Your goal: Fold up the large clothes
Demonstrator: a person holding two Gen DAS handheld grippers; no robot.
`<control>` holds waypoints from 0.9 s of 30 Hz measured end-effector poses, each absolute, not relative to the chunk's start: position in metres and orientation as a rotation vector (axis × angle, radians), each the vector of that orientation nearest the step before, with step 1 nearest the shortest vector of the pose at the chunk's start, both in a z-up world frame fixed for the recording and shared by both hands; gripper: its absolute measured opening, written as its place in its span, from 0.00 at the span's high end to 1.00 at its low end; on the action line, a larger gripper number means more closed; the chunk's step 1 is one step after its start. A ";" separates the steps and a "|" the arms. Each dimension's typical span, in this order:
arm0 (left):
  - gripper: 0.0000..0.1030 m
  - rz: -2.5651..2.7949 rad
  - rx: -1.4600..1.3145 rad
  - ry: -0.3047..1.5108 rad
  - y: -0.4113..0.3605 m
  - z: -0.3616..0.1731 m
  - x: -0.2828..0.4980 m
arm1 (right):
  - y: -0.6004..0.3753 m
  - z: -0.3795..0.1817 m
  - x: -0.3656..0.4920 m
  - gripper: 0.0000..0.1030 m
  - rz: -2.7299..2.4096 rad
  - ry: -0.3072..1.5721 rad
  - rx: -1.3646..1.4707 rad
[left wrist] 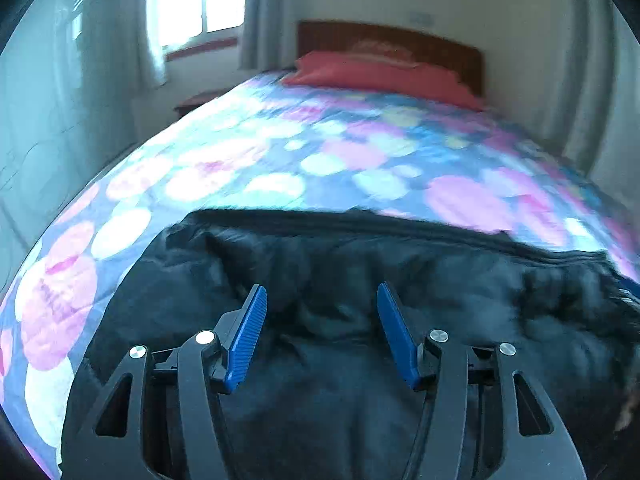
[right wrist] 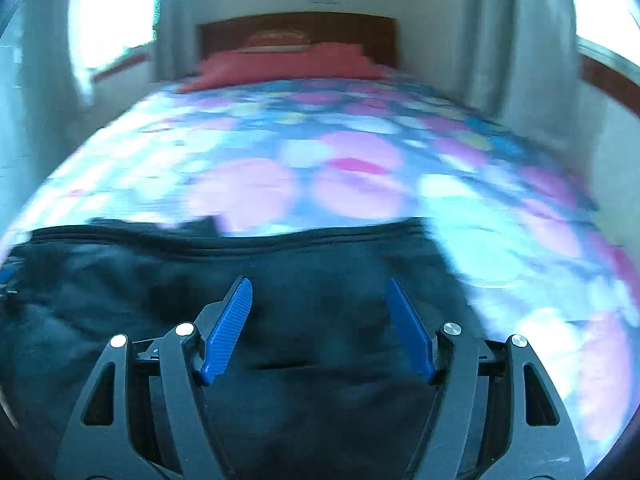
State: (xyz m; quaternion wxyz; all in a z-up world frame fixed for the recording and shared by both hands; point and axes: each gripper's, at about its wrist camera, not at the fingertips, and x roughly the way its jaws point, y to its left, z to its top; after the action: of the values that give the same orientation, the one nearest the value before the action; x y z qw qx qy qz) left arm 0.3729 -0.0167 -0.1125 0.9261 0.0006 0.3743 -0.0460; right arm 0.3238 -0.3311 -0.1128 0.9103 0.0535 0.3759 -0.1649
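Both grippers, left point(left wrist: 320, 294) and right point(right wrist: 320, 286), gape empty above dark garment point(left wrist: 360, 360) on spotted bedspread point(left wrist: 280, 152).

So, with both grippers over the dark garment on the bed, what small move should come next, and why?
Probably lower both grippers onto the dark garment and close on its cloth. The left gripper and right gripper both stand open above it with nothing pinched between their fingers, and the garment lies loose on the patterned bedspread, so no fold can start without a grip.

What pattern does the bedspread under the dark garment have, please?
Large pink, white and pale blue circles on a blue ground; the bedspread shows best in the left wrist view.
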 end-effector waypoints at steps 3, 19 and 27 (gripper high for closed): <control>0.43 -0.044 0.007 0.841 -0.007 -0.137 0.390 | -0.354 -0.150 0.331 0.32 -0.307 0.870 0.178; 0.42 -0.187 -0.057 0.717 -0.028 -0.098 0.325 | -0.263 -0.118 0.289 0.34 -0.142 0.720 0.163; 0.42 -0.189 0.021 0.842 -0.054 -0.151 0.338 | -0.234 -0.158 0.304 0.33 -0.157 0.802 0.093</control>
State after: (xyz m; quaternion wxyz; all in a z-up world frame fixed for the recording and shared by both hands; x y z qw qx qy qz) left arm 0.3383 -0.0538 -0.1512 0.9084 0.0103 0.4078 -0.0917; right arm 0.3039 -0.2338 -0.1576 0.9167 0.0453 0.3896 -0.0765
